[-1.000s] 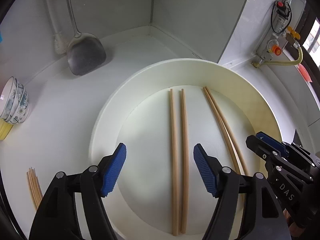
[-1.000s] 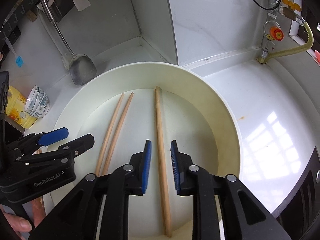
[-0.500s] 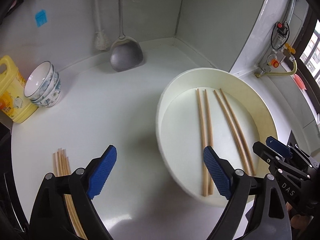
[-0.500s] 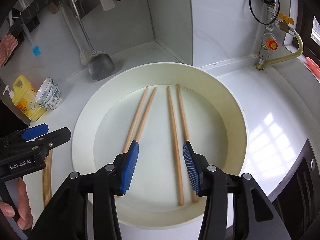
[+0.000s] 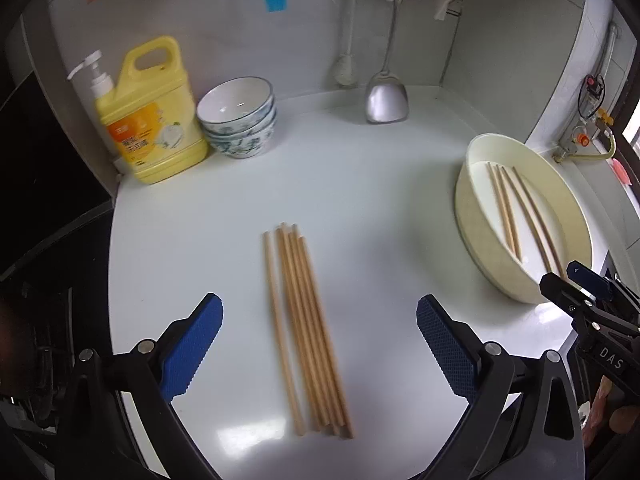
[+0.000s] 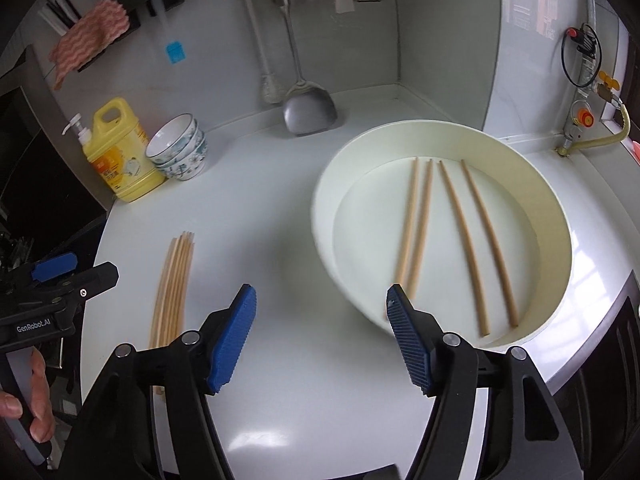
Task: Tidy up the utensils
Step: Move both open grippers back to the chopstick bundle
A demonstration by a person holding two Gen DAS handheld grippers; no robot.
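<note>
a yellow soap bottle (image 5: 150,116) and stacked bowls (image 5: 239,117) stood at the far left. the left gripper (image 5: 319,344) hung wide open and empty above a bundle of chopsticks (image 5: 306,326) lying on the white counter (image 5: 360,200). further right, four chopsticks (image 6: 452,236) lay inside the cream basin (image 6: 516,160), with the right gripper (image 6: 318,334) wide open and empty at the basin's near rim.
</note>
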